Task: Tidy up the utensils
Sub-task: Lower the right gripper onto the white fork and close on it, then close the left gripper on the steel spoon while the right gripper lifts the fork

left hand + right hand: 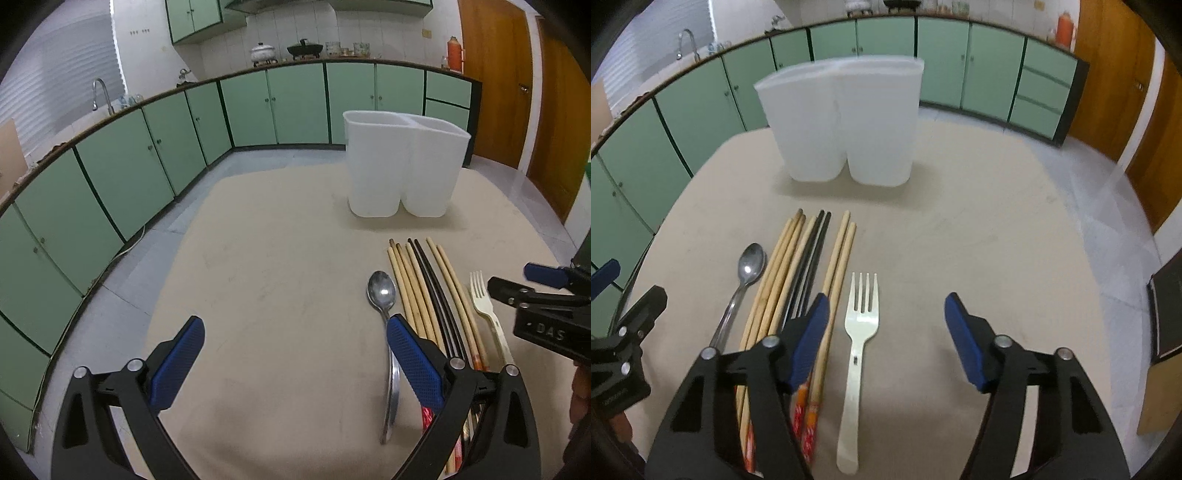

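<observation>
A white two-compartment utensil holder [402,166] [842,125] stands upright on the beige table [277,266] [979,229]. In front of it lie a metal spoon [384,295] [748,273], several wooden and black chopsticks [428,295] [805,269], and a cream plastic fork [487,314] [858,343], side by side. My left gripper [295,332] is open and empty, its right finger over the spoon handle. My right gripper [884,310] is open and empty above the fork; it also shows at the right edge of the left wrist view [517,284].
Green kitchen cabinets [147,147] curve around the back and left, with a sink tap [101,94]. A wooden door [517,92] is at the right. A dark box [1165,310] sits at the table's right edge.
</observation>
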Tool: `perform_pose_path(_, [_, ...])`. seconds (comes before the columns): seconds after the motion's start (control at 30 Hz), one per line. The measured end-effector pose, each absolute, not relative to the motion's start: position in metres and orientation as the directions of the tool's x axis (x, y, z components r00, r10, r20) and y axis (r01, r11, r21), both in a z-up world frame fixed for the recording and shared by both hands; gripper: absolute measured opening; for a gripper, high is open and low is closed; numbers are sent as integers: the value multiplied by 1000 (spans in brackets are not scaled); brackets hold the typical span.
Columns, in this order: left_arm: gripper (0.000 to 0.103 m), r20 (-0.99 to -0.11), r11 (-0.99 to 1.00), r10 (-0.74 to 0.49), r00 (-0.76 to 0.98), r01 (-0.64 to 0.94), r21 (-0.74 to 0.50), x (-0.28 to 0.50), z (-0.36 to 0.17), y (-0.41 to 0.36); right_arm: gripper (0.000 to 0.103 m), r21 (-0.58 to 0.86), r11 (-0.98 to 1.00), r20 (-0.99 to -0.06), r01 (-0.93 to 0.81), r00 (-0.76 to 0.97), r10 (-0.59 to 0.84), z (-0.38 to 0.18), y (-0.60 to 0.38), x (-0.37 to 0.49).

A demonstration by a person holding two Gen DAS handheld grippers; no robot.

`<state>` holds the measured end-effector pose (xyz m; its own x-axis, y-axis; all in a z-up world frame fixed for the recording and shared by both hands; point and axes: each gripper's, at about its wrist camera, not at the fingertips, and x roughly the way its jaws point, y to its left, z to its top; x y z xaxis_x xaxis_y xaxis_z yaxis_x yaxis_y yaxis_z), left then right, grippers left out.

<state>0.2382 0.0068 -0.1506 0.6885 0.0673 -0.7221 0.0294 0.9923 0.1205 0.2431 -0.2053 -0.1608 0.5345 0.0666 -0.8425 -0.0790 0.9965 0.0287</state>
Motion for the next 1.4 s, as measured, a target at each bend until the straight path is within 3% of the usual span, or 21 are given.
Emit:
perform_pose_path(0.33, [97,-760,993,45,648,52,103,263,-159,3,40,88,995,-888,-44,449,99,-185,-198,269])
perform_pose_path(0.37, [97,-763,994,38,645,57,97,267,-159,1,37,78,996,-888,-46,451,90,-184,-198,268])
perform_pose_path(0.43, [97,-768,994,26,640,67,90,272,-161,-3,20,76,996,-885,-54,456,92,-181,-197,266])
perform_pose_path(1.0, [97,-829,990,53,557,78,116,308,-204,-29,20,116,990,-877,-76,460,138,-178,-224,265])
perform_pose_path(1.4, [97,-827,992,53,559,67,109,301,-199,-12,20,114,990,-877,-82,459,139,-177,-219,260])
